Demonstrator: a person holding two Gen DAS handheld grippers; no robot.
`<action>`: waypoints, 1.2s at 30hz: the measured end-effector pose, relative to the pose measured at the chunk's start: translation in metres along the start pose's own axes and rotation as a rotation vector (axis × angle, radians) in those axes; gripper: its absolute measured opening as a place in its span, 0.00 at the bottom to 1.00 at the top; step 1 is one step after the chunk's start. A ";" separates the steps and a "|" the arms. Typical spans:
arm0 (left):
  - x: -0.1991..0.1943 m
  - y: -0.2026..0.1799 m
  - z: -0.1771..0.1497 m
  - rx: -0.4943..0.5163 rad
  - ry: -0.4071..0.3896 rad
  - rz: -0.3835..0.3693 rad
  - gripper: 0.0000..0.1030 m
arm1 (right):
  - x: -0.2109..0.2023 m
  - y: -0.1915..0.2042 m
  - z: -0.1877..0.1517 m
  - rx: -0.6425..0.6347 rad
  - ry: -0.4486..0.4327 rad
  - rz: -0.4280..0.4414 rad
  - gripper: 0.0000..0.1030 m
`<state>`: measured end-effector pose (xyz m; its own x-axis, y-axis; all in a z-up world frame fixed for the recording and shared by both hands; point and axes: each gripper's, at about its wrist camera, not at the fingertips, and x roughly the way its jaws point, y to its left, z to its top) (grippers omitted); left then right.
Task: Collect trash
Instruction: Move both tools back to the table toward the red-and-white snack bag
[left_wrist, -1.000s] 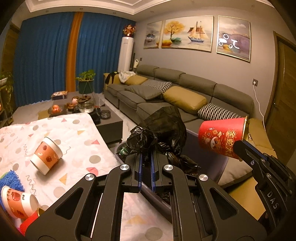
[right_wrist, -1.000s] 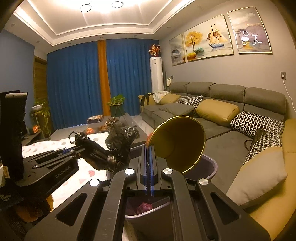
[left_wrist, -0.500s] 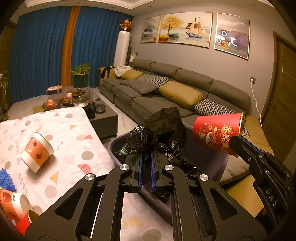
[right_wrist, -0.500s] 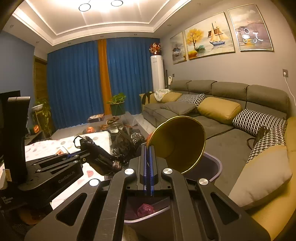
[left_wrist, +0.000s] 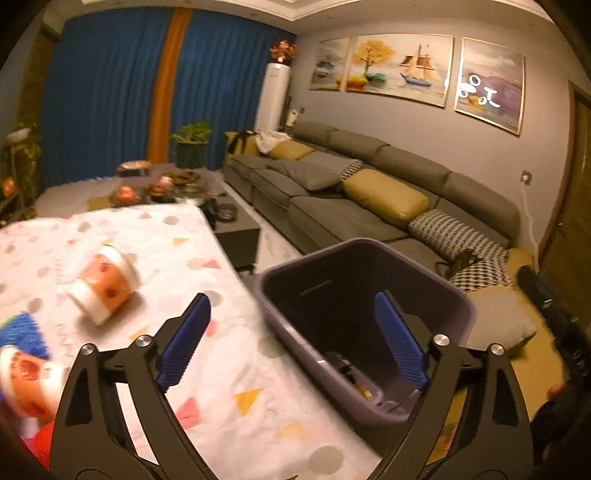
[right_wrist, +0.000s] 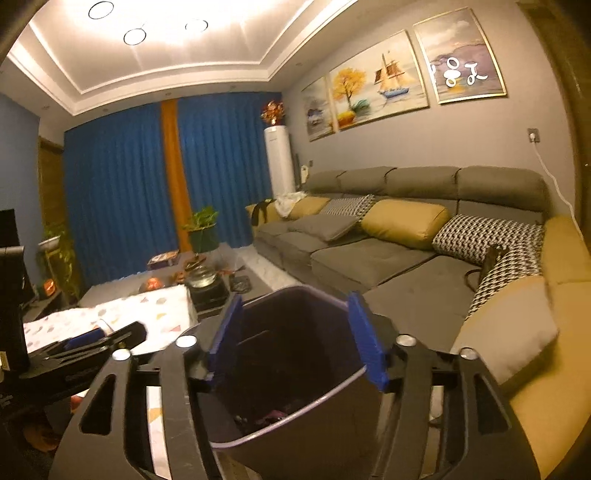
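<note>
Living room, sofa (right_wrist: 369, 254) behind: both grippers, left (left_wrist: 291, 343) and right (right_wrist: 295, 339), spread wide and empty above the bin (left_wrist: 436, 284) beside the table (left_wrist: 229, 369), likely for dropping trash, some visible at the bottom; two cups (left_wrist: 103, 288) lie tipped on the cloth, uncollected.

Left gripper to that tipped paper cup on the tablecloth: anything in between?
Nothing: in the left wrist view only bare patterned tablecloth separates the open left gripper from the tipped cup.

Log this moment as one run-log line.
left gripper: open, empty | right gripper: open, empty, over bin | paper cups on table
</note>
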<state>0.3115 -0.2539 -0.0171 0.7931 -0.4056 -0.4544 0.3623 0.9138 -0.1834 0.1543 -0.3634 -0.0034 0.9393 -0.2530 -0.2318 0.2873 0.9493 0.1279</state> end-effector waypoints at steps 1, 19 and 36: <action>-0.007 0.003 -0.001 0.001 -0.008 0.020 0.89 | -0.007 0.000 0.001 0.004 -0.015 -0.006 0.72; -0.171 0.075 -0.044 -0.060 -0.121 0.286 0.93 | -0.096 0.057 -0.013 -0.057 -0.054 0.115 0.86; -0.307 0.197 -0.113 -0.187 -0.168 0.648 0.93 | -0.124 0.195 -0.060 -0.148 0.047 0.397 0.86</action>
<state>0.0843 0.0532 -0.0122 0.8914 0.2392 -0.3851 -0.2883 0.9547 -0.0744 0.0830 -0.1354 -0.0074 0.9609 0.1430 -0.2369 -0.1282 0.9888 0.0768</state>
